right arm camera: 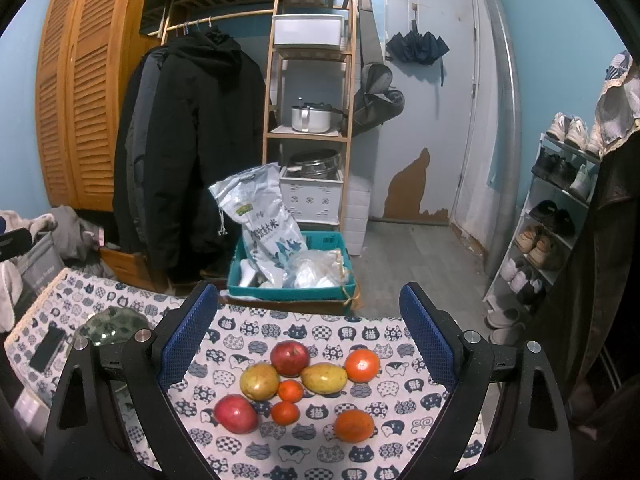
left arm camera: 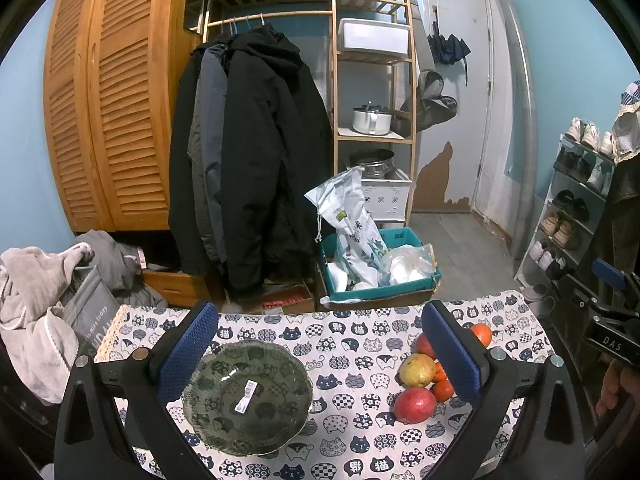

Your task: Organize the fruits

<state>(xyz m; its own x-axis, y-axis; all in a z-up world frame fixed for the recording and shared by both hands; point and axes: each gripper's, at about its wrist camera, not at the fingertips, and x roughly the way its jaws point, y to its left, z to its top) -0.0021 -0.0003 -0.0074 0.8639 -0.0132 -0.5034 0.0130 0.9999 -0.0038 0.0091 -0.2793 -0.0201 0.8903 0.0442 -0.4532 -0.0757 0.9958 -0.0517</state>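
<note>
A green glass bowl (left arm camera: 248, 396) with a barcode sticker sits empty on the cat-print tablecloth (left arm camera: 352, 336), between the fingers of my open left gripper (left arm camera: 320, 360). Fruit lies to its right: a red apple (left arm camera: 415, 405), a yellow-green pear (left arm camera: 417, 369) and oranges. In the right wrist view my open right gripper (right arm camera: 308, 344) hovers over the pile: two red apples (right arm camera: 235, 413) (right arm camera: 290, 358), two pears (right arm camera: 259, 381) (right arm camera: 324, 378), two small tangerines (right arm camera: 291, 391) and two oranges (right arm camera: 362, 365) (right arm camera: 354, 425). The bowl (right arm camera: 112, 324) shows at the left.
A dark phone (right arm camera: 48, 348) lies on the cloth's left end. Beyond the table's far edge stand a teal crate (right arm camera: 292, 292) with a rice bag, hanging coats (right arm camera: 192, 152), a wooden shelf (right arm camera: 308, 80) and a shoe rack (right arm camera: 552, 216). The right gripper's body (left arm camera: 608, 320) is at the right edge of the left wrist view.
</note>
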